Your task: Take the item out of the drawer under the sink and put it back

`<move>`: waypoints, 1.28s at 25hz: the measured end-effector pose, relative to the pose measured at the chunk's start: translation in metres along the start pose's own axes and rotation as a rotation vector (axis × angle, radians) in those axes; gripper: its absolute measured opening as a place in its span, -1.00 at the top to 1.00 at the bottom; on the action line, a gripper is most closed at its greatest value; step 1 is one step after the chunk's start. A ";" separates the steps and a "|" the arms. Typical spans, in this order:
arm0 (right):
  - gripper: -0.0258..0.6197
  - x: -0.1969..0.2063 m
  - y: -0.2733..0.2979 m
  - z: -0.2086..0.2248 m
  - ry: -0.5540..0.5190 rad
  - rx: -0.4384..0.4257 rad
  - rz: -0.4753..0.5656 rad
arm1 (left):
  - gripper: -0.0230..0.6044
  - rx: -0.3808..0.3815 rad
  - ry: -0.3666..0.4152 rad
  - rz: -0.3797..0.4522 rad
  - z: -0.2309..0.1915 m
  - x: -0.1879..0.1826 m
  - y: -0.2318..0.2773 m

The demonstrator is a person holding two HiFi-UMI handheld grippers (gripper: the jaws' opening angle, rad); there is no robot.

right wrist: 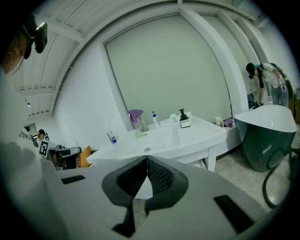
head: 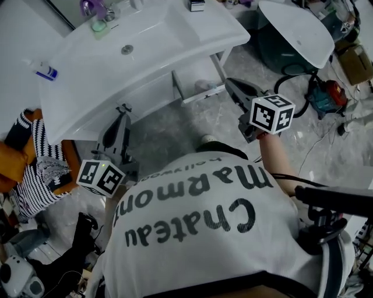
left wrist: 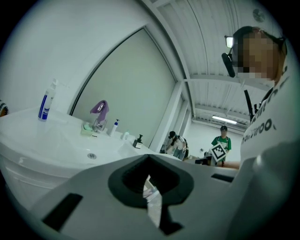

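Note:
The white sink stands ahead of me, seen from above in the head view. Under its right end a white drawer is pulled out; I cannot make out what lies in it. My right gripper is shut and empty, with its tips just right of the drawer's front corner. My left gripper points at the sink's front edge further left, also shut. In the left gripper view its jaws meet at the tips, and a pale strip shows through the slit below. The right gripper looks across at the sink.
On the sink stand a blue-labelled bottle, a green soap dish and a purple tap cover. A second white basin sits at the right, with a red tool and cables on the floor. Striped cloth lies at the left.

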State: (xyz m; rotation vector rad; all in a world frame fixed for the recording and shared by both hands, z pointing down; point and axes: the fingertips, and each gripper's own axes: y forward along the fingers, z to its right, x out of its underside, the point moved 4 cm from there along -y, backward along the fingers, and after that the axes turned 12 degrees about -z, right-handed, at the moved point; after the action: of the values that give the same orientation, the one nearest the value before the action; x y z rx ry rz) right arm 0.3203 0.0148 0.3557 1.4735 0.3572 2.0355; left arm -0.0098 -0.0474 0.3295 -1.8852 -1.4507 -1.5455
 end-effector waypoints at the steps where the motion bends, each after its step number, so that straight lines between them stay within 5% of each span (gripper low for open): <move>1: 0.89 -0.002 0.003 0.004 -0.008 -0.007 -0.016 | 0.90 -0.007 -0.011 0.005 0.002 -0.001 0.003; 15: 0.89 -0.021 0.043 0.051 -0.048 -0.139 -0.104 | 0.90 -0.101 -0.038 0.009 0.034 0.002 0.044; 22: 0.89 -0.028 0.053 0.072 -0.079 -0.222 -0.133 | 0.90 -0.192 -0.036 0.036 0.060 0.010 0.059; 32: 0.89 -0.015 0.083 0.082 -0.189 -0.382 -0.279 | 0.90 -0.376 -0.135 0.087 0.095 0.040 0.062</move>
State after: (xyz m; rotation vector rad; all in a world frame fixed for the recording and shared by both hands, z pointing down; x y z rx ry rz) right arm 0.3739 -0.0702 0.4169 1.2837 0.0819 1.6221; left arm 0.0900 0.0157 0.3496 -2.2697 -1.1705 -1.7762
